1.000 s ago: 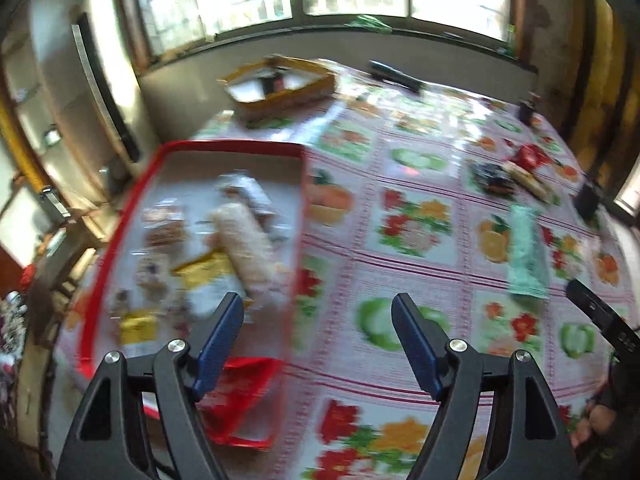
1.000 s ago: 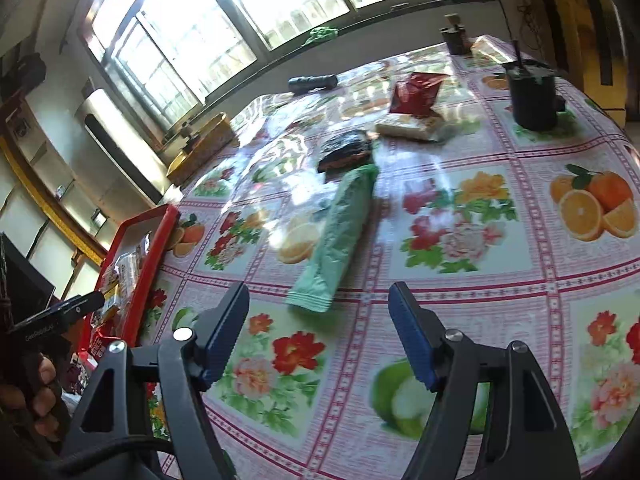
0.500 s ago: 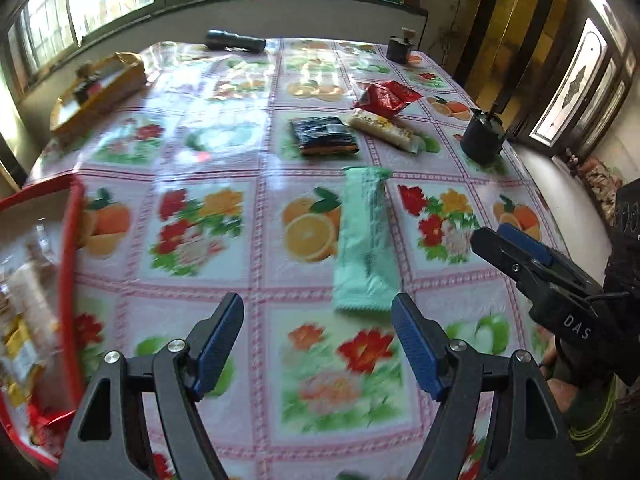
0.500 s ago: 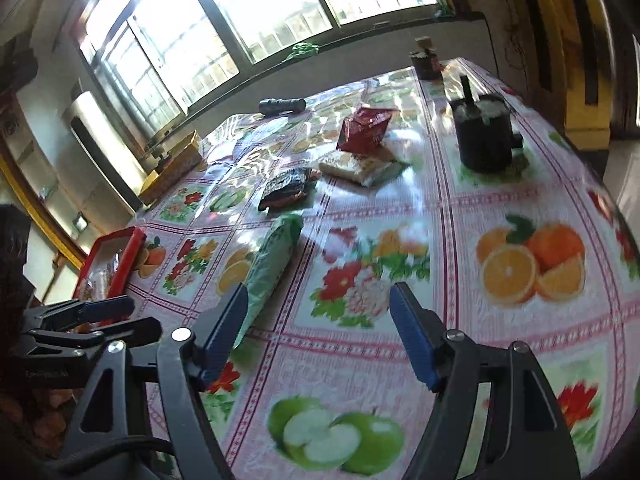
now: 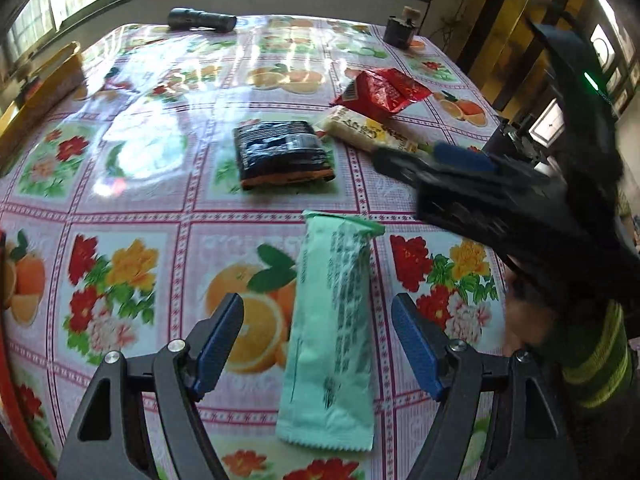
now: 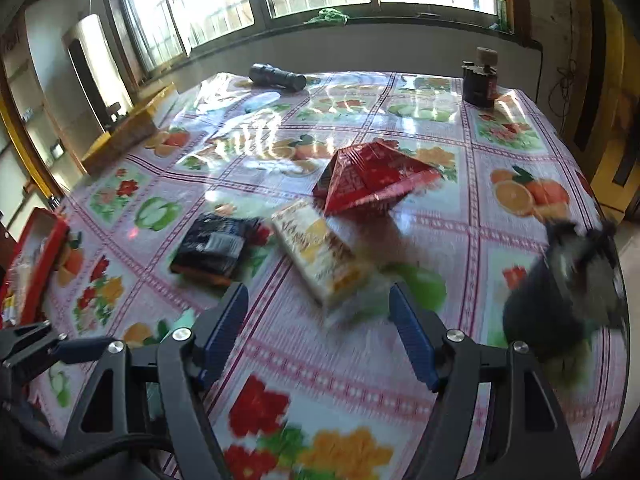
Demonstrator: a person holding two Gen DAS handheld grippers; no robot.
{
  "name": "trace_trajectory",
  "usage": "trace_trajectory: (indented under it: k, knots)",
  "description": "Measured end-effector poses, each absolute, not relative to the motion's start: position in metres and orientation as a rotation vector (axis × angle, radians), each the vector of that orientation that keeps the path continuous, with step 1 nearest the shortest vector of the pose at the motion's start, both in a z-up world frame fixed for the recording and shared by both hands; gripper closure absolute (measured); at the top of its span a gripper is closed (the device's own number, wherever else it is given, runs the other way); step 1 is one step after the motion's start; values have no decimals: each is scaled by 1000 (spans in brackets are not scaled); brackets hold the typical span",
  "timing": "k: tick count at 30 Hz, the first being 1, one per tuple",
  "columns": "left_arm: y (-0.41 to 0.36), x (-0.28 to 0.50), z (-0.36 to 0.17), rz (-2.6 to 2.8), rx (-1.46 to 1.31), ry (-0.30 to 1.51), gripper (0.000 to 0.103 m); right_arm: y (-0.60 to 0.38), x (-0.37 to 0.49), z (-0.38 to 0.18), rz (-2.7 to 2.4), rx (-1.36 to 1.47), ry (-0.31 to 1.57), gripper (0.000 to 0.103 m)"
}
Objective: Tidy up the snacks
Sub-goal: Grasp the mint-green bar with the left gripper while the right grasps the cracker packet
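Observation:
My left gripper (image 5: 318, 340) is open, its fingers on either side of a long mint-green snack packet (image 5: 332, 328) lying flat on the floral tablecloth (image 5: 120, 216). Beyond it lie a black packet (image 5: 282, 154), a pale yellow packet (image 5: 370, 130) and a red packet (image 5: 382, 92). My right gripper (image 6: 320, 332) is open and empty, low over the cloth, just short of the yellow packet (image 6: 322, 256). The red packet (image 6: 370, 178) and black packet (image 6: 216, 246) lie beyond. The right gripper also shows in the left wrist view (image 5: 432, 160), near the yellow packet.
A red tray (image 6: 38, 252) holding snacks sits at the table's left edge. A black torch (image 6: 276, 77) and a dark jar (image 6: 480, 80) stand at the far side, a yellow box (image 6: 128, 132) at the far left, a dark pot (image 6: 564, 292) at the right.
My left gripper swung right from the red tray and closed in on the green packet. My right gripper moved forward and left toward the yellow packet. Both stayed open.

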State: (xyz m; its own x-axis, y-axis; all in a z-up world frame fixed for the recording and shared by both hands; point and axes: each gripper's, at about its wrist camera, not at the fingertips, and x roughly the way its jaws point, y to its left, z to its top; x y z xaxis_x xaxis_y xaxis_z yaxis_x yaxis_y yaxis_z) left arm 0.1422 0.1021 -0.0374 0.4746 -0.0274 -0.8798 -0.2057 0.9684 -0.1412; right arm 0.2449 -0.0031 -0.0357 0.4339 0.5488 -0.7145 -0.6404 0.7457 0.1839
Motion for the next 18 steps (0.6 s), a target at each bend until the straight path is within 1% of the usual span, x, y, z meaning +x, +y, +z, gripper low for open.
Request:
trace_trajectory:
  k: [2,5,6,7,8,9,10,11,13,18]
  knots:
    - [102,147,-40,107,-236,1079,27,8,255,-39,755,-138,854,29]
    - [104,152,-46,99,-234,1094,30,23,266,-41,749,-196,863,30]
    - [103,153,-46,103,-222,1081,32,26,267,-43,747,-209,872,37]
    - [104,153,-46,102,-215,1081,37,29,269,-44,739,-227,879,39]
    - [104,152,-46,102,-209,1077,41,30,268,-44,737,-244,869,49]
    - [105,151,-45,97,-208,1074,48,31,267,-44,734,-254,863,58]
    - [107,149,-44,88,-216,1068,62,31,265,-45,734,-265,857,64]
    - [108,150,-45,88,-222,1066,69,30,262,-45,737,-272,853,68]
    - [113,145,-44,96,-240,1061,71,28,257,-45,744,-269,852,68]
    - [124,126,-43,146,-267,1065,72,13,235,-42,779,-180,861,68]
